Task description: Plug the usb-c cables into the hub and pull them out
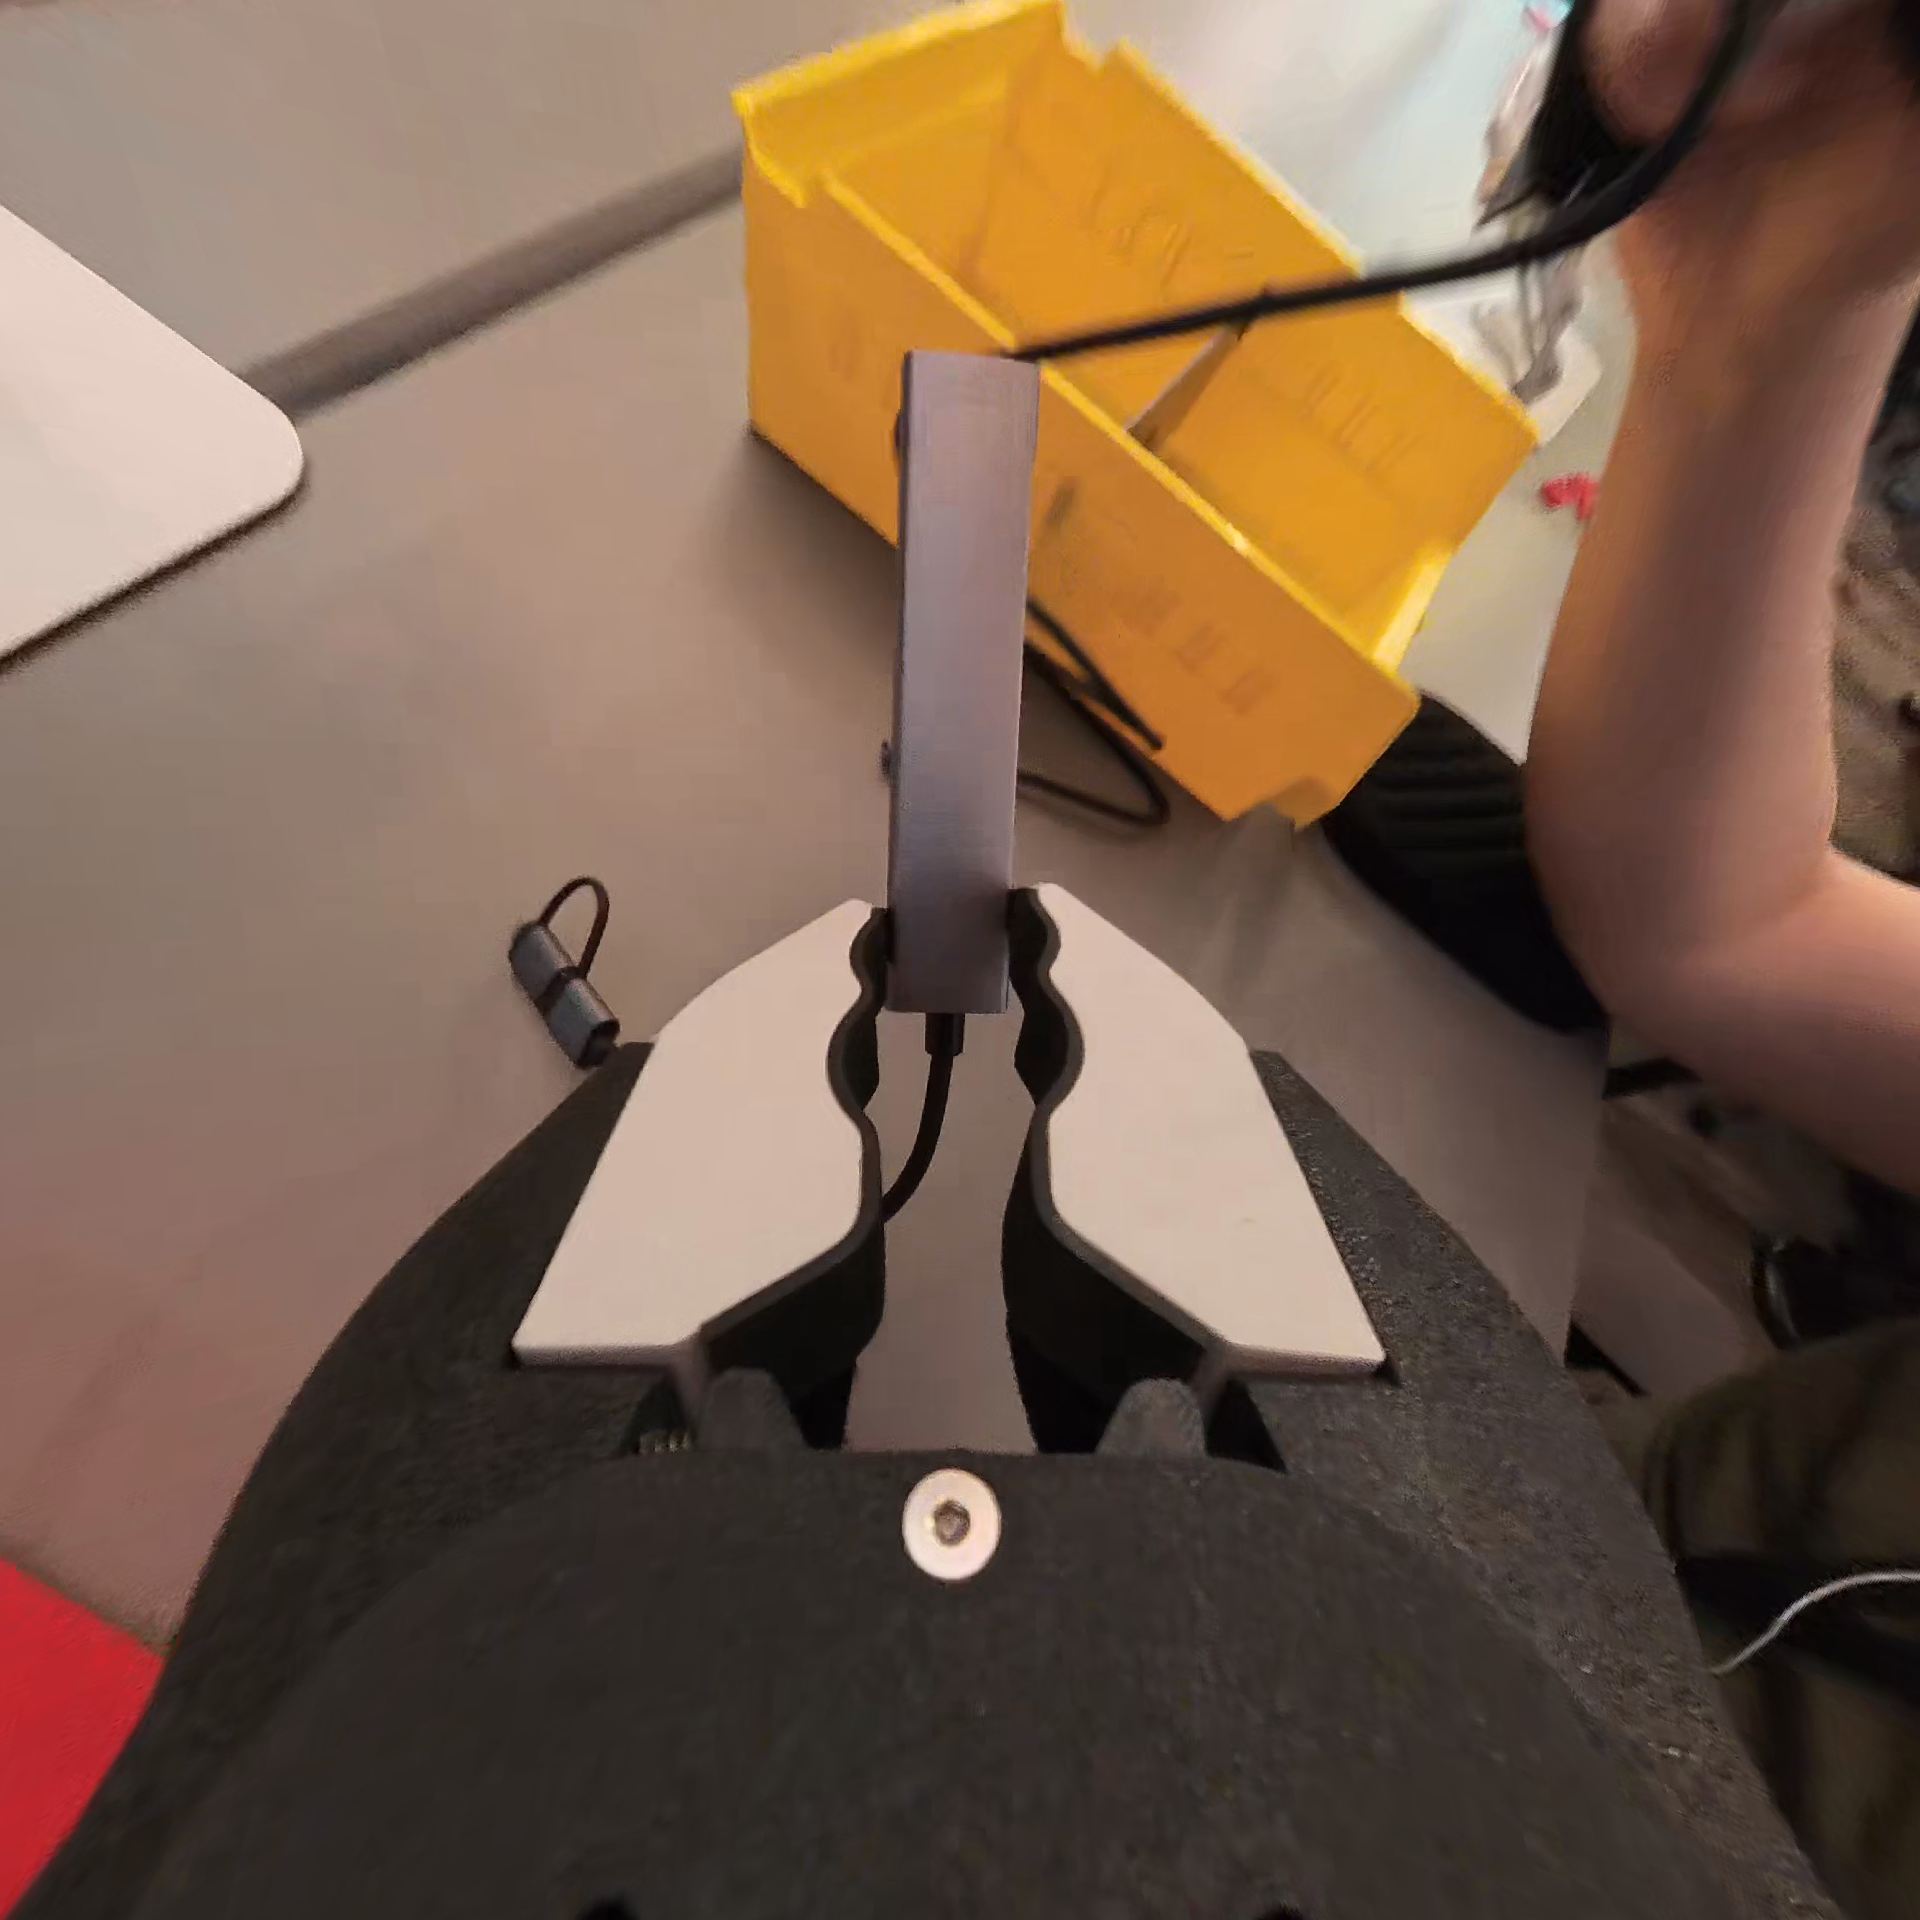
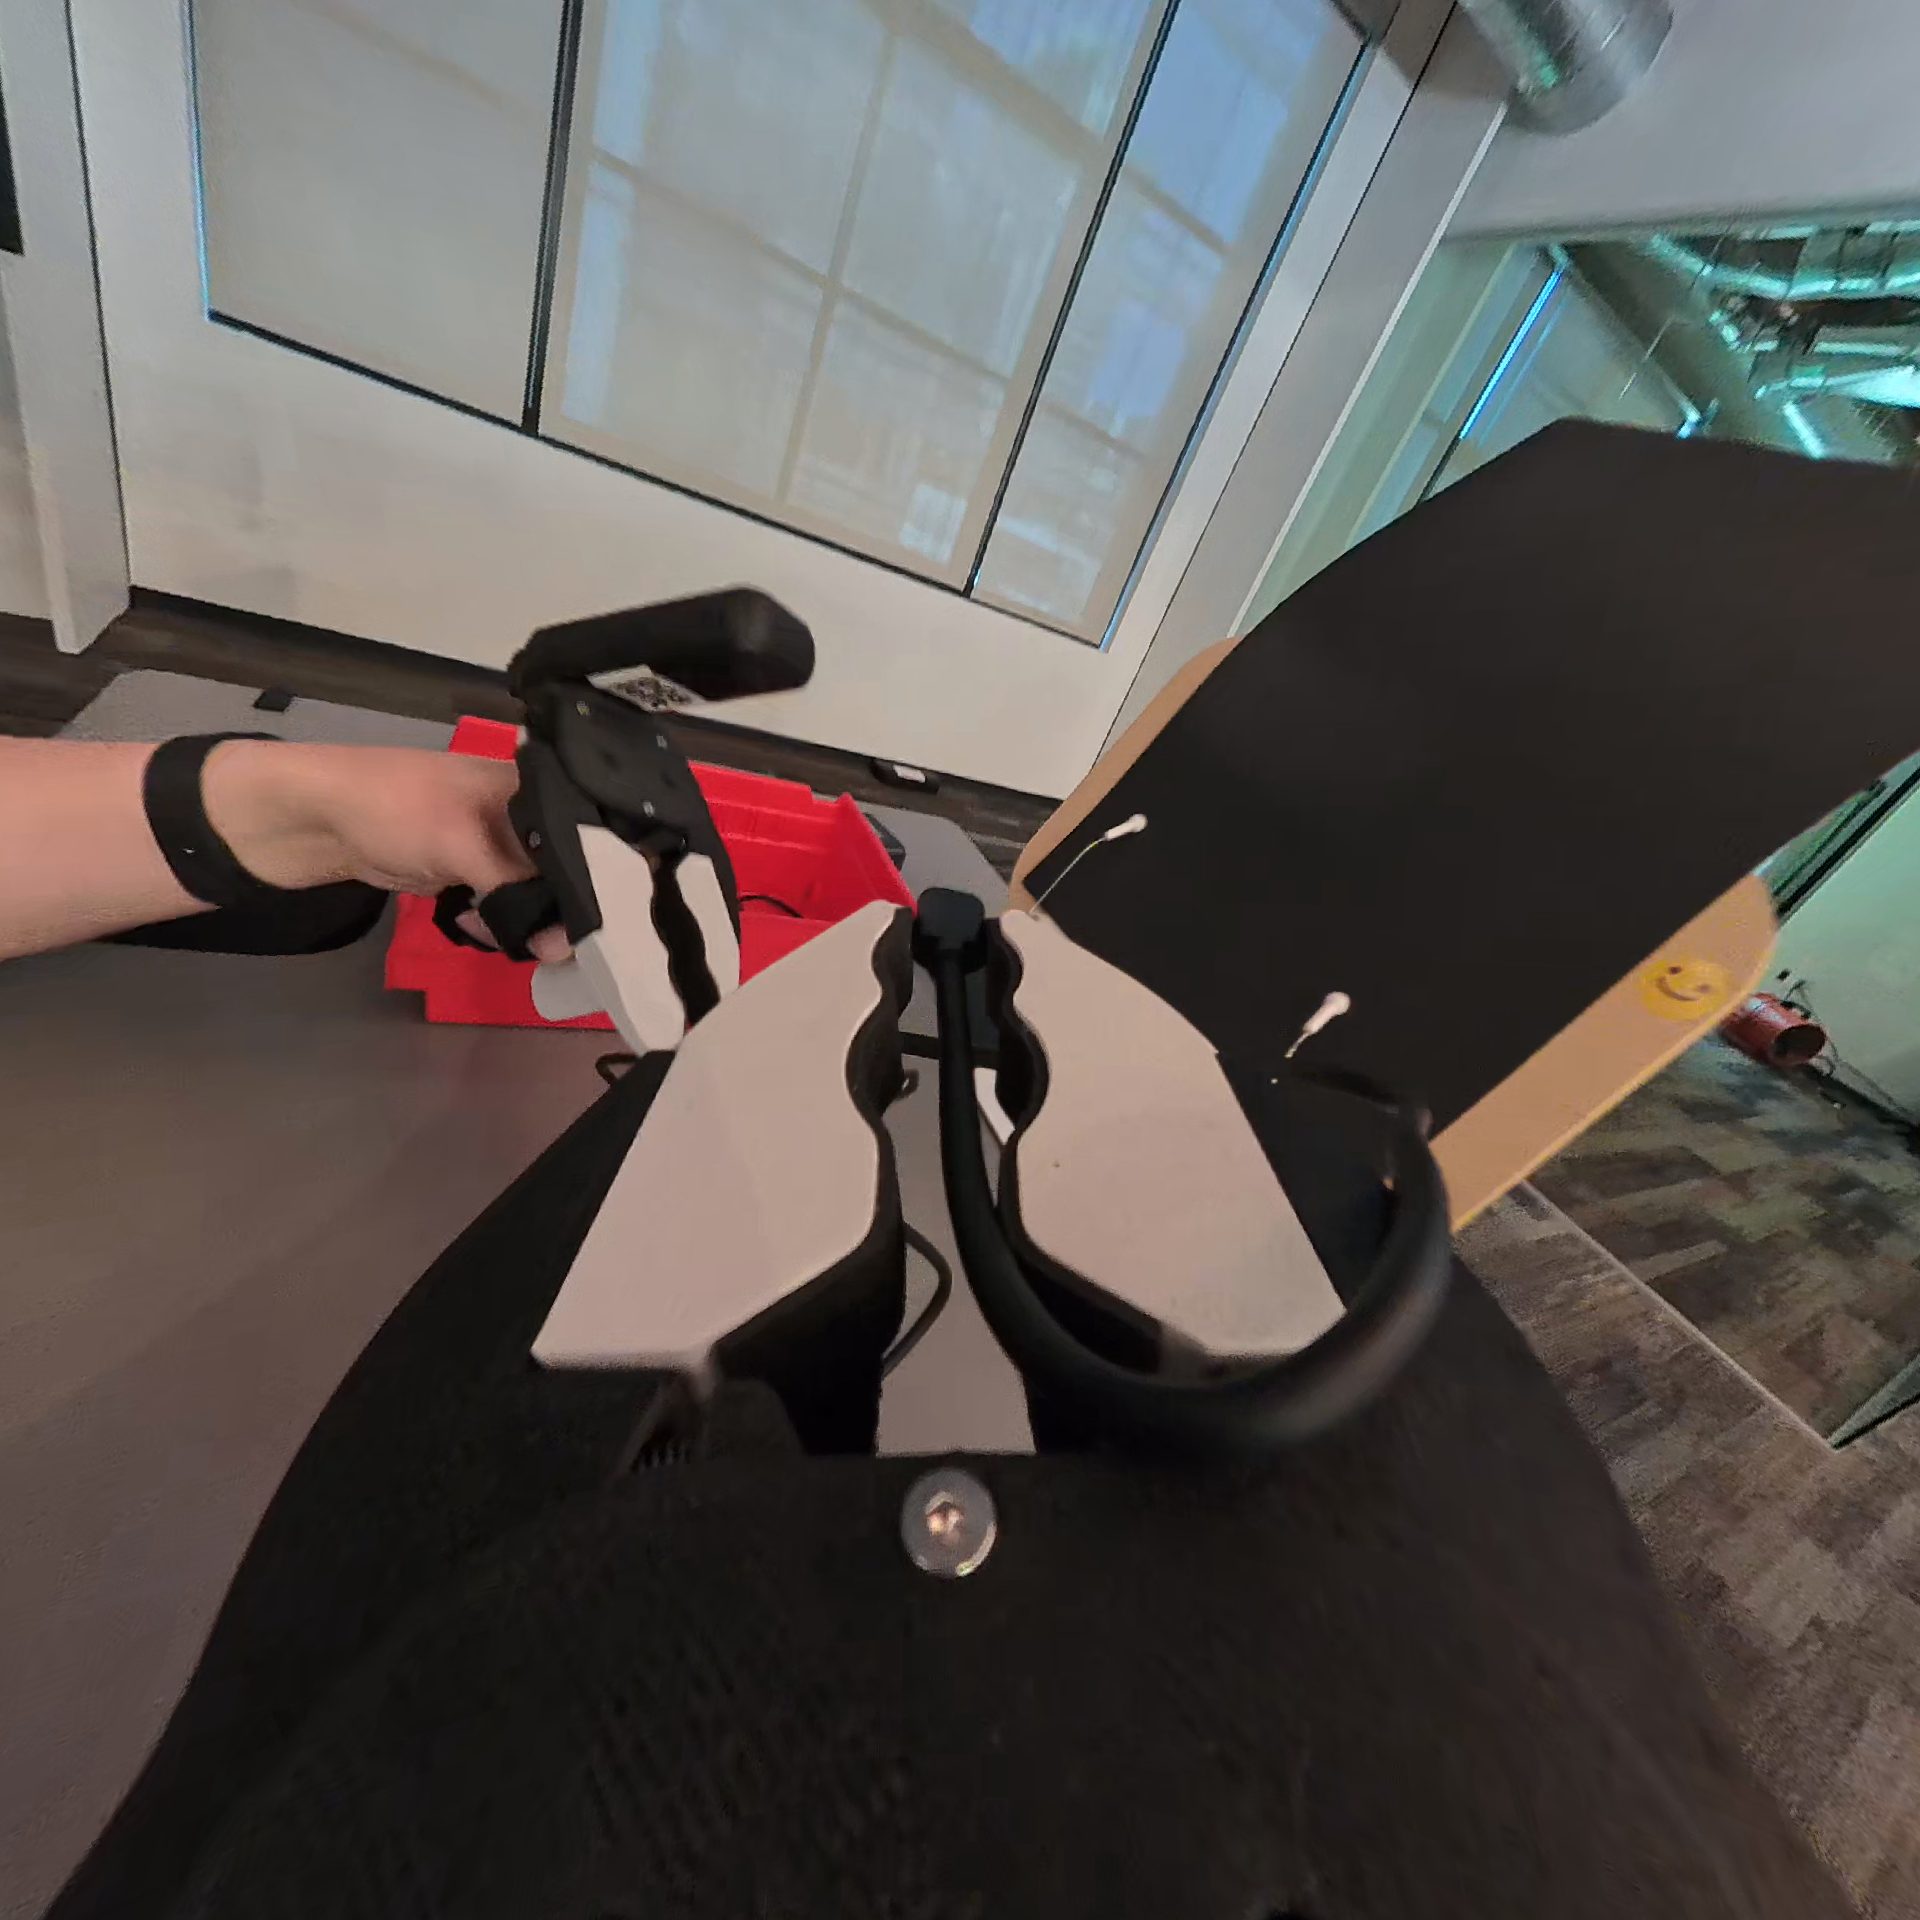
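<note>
In the left wrist view my left gripper (image 1: 951, 920) is shut on the near end of a grey USB hub (image 1: 966, 623), which points away above the table. The hub's own black lead (image 1: 925, 1122) hangs back between the fingers. A thin black cable (image 1: 1299, 296) runs from the hub's far end up to the right, past a person's hand; I cannot tell if it is plugged in. In the right wrist view my right gripper (image 2: 951, 925) is shut on a black cable plug (image 2: 948, 906). Its cable (image 2: 1392, 1320) loops back to the right. The left gripper (image 2: 681, 1013) shows farther off.
A yellow divided bin (image 1: 1195, 540) stands behind the hub, with thin black wires (image 1: 1101, 727) beside it. Small grey adapters (image 1: 561, 987) lie on the table at left, and a white flat object (image 1: 125, 447) farther left. A red bin (image 2: 790, 842) and a black board (image 2: 1507, 779) are in the right wrist view. The tips of one gripper are about 20 cm away from the tips of the other.
</note>
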`<action>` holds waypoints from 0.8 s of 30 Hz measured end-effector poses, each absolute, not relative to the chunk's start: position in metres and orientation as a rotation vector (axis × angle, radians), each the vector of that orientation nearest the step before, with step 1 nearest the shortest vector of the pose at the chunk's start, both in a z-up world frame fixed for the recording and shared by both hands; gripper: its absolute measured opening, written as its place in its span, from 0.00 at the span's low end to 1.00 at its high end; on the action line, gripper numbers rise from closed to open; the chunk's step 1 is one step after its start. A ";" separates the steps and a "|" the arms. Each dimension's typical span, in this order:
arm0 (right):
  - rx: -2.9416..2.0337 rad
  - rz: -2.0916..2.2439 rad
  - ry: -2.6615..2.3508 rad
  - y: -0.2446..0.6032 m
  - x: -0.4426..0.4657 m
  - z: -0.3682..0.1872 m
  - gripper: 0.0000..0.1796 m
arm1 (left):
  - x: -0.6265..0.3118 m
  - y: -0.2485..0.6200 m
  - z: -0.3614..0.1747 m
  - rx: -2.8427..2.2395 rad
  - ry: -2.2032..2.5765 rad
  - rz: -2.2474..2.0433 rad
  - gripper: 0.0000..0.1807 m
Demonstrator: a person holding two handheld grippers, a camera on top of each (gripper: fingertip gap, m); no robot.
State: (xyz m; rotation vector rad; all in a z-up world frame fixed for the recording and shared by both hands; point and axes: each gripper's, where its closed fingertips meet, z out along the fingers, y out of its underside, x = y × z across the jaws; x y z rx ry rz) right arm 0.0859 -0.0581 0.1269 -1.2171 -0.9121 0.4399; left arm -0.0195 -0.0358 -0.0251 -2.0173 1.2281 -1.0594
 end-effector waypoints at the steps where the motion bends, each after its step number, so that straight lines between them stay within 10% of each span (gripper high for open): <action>1: -1.230 0.443 -0.920 -0.054 0.079 0.122 0.07 | -0.019 -0.035 -0.018 -1.983 1.186 -1.099 0.12; 24: -1.304 -0.312 -1.289 -0.011 -0.029 0.005 0.08 | -0.059 -0.023 -0.020 -1.938 0.732 -1.279 0.12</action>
